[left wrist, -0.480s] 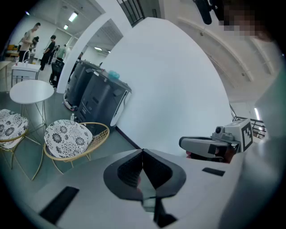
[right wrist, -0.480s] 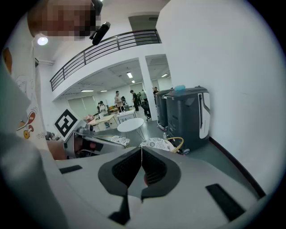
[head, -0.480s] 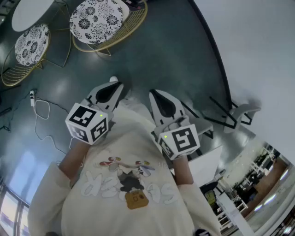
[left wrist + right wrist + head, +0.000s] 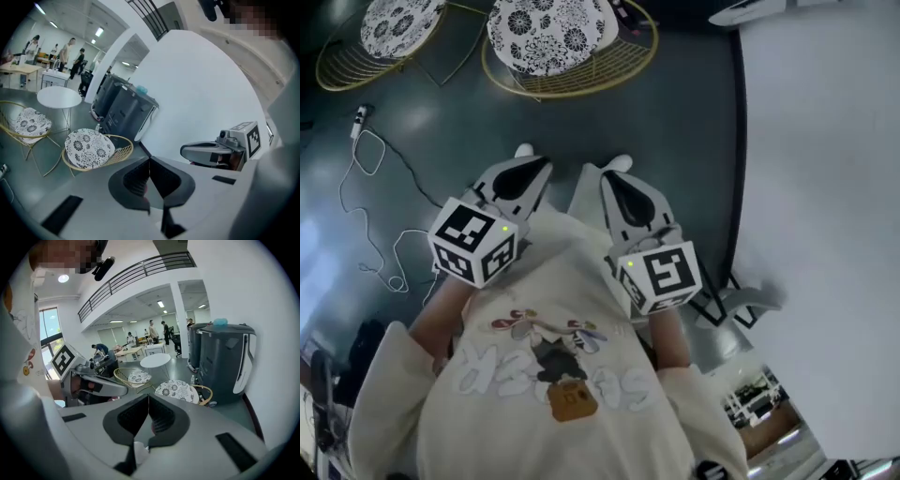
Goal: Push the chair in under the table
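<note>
Chair of gold wire with flowered cushion (image 4: pixel 546 36) stands near round white tabletop (image 4: pixel 58 97), well ahead; I hold left tool (image 4: pixel 523 153) and right tool (image 4: pixel 619 165) side by side, both pinched shut, empty.

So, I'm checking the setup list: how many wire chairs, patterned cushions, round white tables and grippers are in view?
Chairs: 2
Cushions: 2
Table: 1
Grippers: 2
Total: 7
</note>
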A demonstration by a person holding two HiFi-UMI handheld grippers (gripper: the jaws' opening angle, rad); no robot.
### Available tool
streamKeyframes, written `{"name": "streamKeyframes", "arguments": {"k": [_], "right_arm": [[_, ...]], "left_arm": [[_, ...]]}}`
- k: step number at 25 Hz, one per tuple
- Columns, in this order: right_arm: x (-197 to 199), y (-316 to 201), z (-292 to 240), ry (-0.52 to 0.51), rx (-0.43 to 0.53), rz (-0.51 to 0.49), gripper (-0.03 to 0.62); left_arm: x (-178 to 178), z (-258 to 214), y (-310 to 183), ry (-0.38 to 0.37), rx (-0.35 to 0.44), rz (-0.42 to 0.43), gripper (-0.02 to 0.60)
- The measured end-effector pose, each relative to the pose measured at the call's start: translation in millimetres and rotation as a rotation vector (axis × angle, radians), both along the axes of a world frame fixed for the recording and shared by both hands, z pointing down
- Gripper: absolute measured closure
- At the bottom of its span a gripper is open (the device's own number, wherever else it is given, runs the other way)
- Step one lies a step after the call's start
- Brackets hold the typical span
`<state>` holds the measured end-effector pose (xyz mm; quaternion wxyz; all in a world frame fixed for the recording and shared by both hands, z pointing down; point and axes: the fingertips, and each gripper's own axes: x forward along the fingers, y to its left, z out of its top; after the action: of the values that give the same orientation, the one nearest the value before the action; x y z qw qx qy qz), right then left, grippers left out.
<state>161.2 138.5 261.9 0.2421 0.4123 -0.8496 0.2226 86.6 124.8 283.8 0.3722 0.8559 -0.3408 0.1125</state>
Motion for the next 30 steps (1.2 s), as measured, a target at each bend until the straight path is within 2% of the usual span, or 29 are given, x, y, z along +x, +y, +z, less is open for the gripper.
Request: {"name": "streamKeyframes", "arguments": {"k": [4,7,9,11,13,15,21,26,30], "right_arm": [[26.5,-30.2,10.4,0.004,0.076,-0.193,0.583],[77.0,-57.0,14.4,0.067,0.108,-0.264,0.583],[113.6,-75.7,18.7,0.062,0.110,-0.300,0.583],[144.7,-91.7,26.7,0.037,0.094,-0.313,0.583],[167.8,-99.2,31.8,0.022,0.080,-0.339,0.583],[184.0,-103.7,31.4,0.016,0.085,-0.373,0.583],[215.8,-116.7,30.1,0.012,0.096,-0.432,0.583],[204.8,-111.5,37.4,0.073,0.104,-0.532,0.582],[185.1,-111.9,34.6,0.112,0.097,-0.596,0.582]], "left_arm": [[27.5,11.1,-16.6,-0.062,-0.010,-0.173,0.572],[75.3,19.6,-30.2,-0.051,-0.072,-0.286,0.572],[120.6,20.4,-37.5,-0.044,-0.104,-0.324,0.571],[157.0,20.2,-44.5,-0.090,-0.097,-0.319,0.571],[173.8,23.0,-45.8,-0.136,-0.096,-0.342,0.571],[178.7,27.9,-45.0,-0.139,-0.121,-0.404,0.571],[188.7,31.3,-45.9,-0.029,-0.177,-0.602,0.571],[172.5,40.7,-32.4,-0.004,-0.189,-0.691,0.569],[155.0,40.4,-23.8,0.075,-0.203,-0.756,0.569]]}}
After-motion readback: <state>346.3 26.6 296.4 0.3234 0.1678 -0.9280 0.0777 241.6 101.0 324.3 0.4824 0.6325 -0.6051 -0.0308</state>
